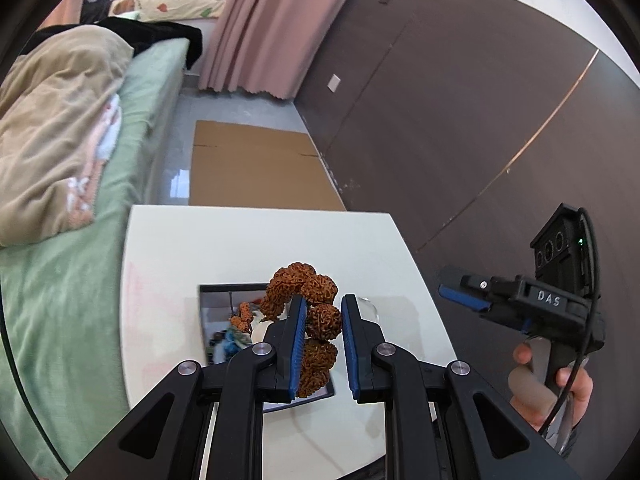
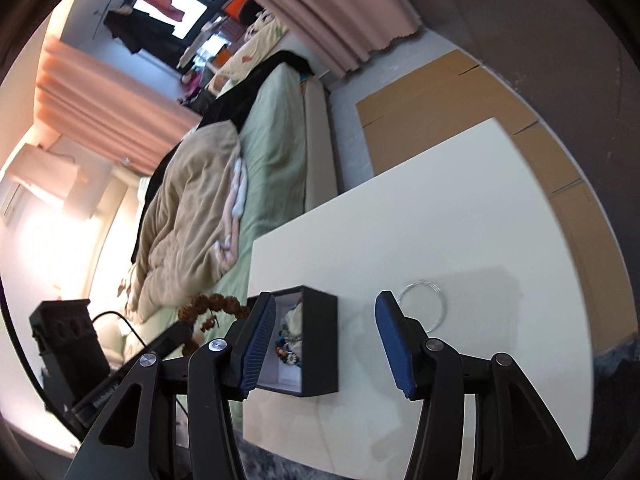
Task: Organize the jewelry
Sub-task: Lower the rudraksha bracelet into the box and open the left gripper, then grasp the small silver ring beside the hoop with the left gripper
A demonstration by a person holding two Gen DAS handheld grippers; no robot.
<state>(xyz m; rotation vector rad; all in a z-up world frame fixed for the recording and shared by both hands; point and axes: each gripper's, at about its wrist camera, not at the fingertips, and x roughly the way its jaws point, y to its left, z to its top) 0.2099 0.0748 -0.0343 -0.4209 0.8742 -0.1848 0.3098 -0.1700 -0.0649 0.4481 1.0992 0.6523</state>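
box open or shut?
Open: the box has no lid on, and its pale lining and beads show inside.

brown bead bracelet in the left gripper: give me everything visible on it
The brown bead bracelet is a loop of big, wrinkled, walnut-like reddish-brown beads that look like carved seeds or nuts. It hangs in the air, clamped between the left gripper's blue fingers, with part of the loop bunched above the fingertips and more beads below. It sits above the open black jewelry box on the white table, touching only the fingers. Its cord is not visible.
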